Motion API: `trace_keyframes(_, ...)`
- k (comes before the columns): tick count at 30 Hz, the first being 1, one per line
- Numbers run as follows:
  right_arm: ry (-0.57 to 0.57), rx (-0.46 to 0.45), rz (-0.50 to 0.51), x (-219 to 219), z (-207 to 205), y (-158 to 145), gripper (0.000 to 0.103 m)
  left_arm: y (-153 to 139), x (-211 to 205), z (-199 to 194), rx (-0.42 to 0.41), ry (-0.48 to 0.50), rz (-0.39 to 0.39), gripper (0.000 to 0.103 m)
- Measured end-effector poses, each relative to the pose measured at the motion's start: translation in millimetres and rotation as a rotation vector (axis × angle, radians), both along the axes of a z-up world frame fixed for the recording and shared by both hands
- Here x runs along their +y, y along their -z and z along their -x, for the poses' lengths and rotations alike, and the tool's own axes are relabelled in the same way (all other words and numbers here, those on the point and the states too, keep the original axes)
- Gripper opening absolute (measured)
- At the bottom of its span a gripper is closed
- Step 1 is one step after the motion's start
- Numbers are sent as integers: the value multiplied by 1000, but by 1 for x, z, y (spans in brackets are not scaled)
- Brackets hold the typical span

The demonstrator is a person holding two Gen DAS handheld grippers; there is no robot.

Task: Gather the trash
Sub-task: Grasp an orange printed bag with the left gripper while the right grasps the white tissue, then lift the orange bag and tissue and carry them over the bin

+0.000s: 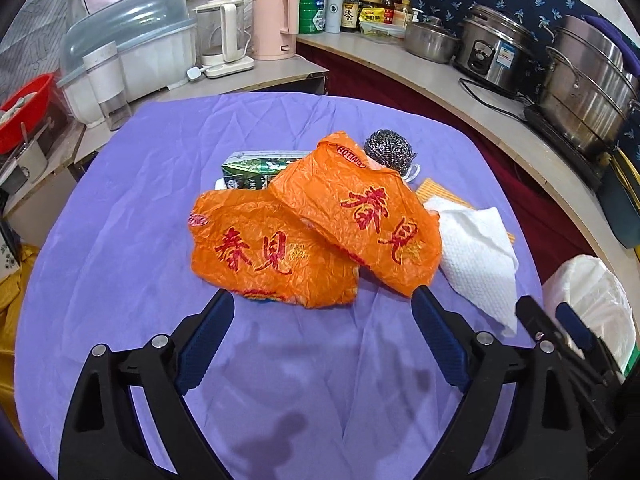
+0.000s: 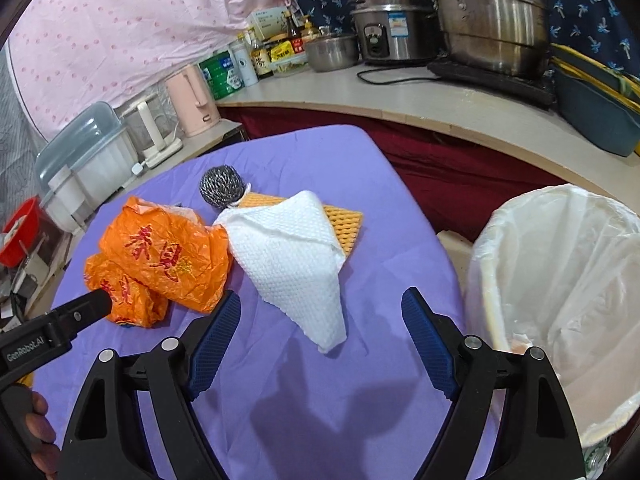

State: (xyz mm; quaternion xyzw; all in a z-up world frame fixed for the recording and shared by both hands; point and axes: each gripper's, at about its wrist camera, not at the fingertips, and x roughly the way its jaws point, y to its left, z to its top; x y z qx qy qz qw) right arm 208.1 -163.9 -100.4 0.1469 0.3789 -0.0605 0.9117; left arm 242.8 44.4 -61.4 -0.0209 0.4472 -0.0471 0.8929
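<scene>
Both claws released, holding nothing. My left claw [image 1: 323, 320] faces the orange bags [image 1: 316, 224] mid-frame on the purple surface [image 1: 120, 208]; right claw [image 2: 320, 320] faces the paper towel [image 2: 296, 256], bin [image 2: 560, 280] at right. Everything looks light, soft and crinkly. I'd pinch a raised fold, not a flat edge.

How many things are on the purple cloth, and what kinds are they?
Orange plastic bags: 2
White paper towel: 1
Steel wool scrubber: 1
Orange sponge cloth: 1
Green carton: 1
Total: 6
</scene>
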Motion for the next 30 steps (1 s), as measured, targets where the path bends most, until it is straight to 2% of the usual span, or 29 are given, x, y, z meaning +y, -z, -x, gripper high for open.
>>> trace_keyframes(9, -42, 71, -6, 5, -34, 30, 61, 20, -12, -42, 35, 2, 32, 86)
trace_keyframes(12, -55, 88, -19, 5, -39, 37, 53, 23, -15, -49, 35, 10, 32, 81)
trace_keyframes(14, -56, 90, -18, 6, -39, 40, 43, 23, -18, -52, 39, 35, 38, 59)
trace_keyframes(15, -59, 87, -15, 7, -38, 39, 41, 24, -20, -52, 44, 42, 31, 56)
trace_keyframes(17, -73, 86, -10, 8, -37, 38, 29, 24, -23, -51, 42, 57, 30, 41)
trace_keyframes(19, -91, 82, -10, 10, -34, 35, 23, 22, -25, -49, 38, 63, 29, 30)
trace_keyframes(20, -97, 78, -8, 12, -32, 33, 17, 20, -25, -47, 33, 66, 34, 26)
trace_keyframes(23, -109, 61, 7, 15, -24, 23, 11, 14, -24, -41, 28, 77, 54, 20)
trace_keyframes(24, -114, 53, 10, 16, -20, 18, 10, 11, -23, -38, 26, 79, 59, 19)
trace_keyframes(26, -117, 37, 9, 16, -12, 10, 8, 5, -22, -31, 22, 86, 67, 11)
trace_keyframes(30, -117, -5, 7, 15, 10, -10, 8, -10, -18, -12, 7, 97, 87, 7)
